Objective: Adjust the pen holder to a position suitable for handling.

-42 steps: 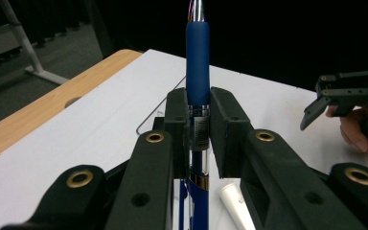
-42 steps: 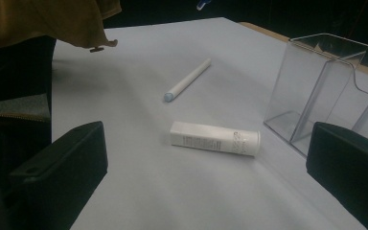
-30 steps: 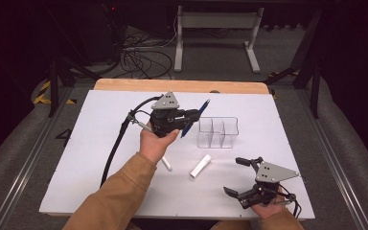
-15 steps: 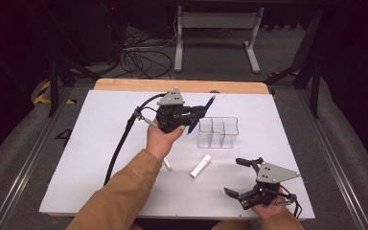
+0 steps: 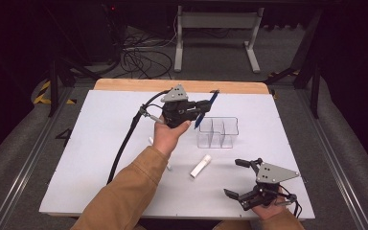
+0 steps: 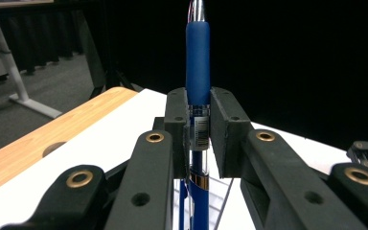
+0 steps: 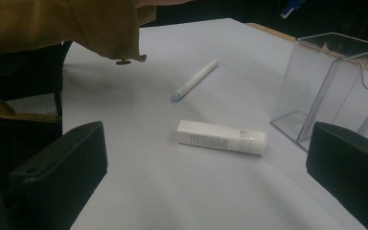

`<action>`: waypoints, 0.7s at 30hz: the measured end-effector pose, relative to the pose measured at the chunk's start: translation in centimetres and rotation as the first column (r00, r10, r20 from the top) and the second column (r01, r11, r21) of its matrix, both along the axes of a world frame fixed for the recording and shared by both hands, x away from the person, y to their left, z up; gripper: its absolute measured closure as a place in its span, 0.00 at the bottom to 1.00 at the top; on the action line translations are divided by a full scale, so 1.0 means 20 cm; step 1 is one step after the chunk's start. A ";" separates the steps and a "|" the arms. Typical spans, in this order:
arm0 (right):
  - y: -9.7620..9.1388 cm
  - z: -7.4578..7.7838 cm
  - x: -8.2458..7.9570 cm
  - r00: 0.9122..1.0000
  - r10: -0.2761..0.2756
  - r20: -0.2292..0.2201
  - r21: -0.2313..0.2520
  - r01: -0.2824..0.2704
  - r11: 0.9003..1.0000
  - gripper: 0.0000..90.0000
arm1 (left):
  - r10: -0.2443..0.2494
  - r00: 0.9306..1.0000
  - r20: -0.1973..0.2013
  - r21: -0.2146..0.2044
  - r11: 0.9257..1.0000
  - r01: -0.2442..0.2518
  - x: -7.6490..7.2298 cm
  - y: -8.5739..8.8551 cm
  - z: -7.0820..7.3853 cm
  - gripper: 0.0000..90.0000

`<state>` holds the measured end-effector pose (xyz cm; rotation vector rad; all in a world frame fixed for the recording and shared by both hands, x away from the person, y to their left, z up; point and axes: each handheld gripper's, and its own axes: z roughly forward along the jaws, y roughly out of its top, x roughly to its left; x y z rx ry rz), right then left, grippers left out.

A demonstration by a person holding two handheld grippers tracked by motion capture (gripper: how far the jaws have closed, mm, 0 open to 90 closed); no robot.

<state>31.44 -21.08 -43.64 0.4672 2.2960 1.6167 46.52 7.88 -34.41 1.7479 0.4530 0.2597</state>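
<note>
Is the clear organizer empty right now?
Empty: the clear organizer shows bare compartments, and the blue pen is clamped in the left gripper beside it.

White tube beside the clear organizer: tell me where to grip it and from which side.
Grip the white tube across its middle, coming from above with the open right gripper, jaws straddling its narrow width. It lies flat on the table, apart from the clear organizer and the white pen, so both long sides look reachable.

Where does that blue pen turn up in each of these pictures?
High view: the blue pen sits above centre, slanted, clamped in the left gripper beside the clear organizer.
Left gripper view: it stands upright at centre, pinched between the two jaws.
Right gripper view: just a blue tip at the top edge.
Shared landmark: the clear organizer.
</note>
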 end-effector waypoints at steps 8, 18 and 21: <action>0.00 0.00 0.00 1.000 0.009 -0.003 0.005 -0.009 1.000 0.01 | -0.014 1.000 0.015 -0.010 1.000 0.014 0.03 -0.07 -0.03 0.88; 0.00 0.00 -0.01 1.000 0.017 -0.002 0.006 -0.017 1.000 0.01 | -0.007 1.000 0.014 0.007 1.000 0.007 0.05 -0.12 -0.07 0.88; 0.00 0.00 -0.01 1.000 0.018 -0.001 0.007 -0.018 1.000 0.01 | -0.008 1.000 0.012 0.024 1.000 0.007 0.06 -0.12 -0.08 0.88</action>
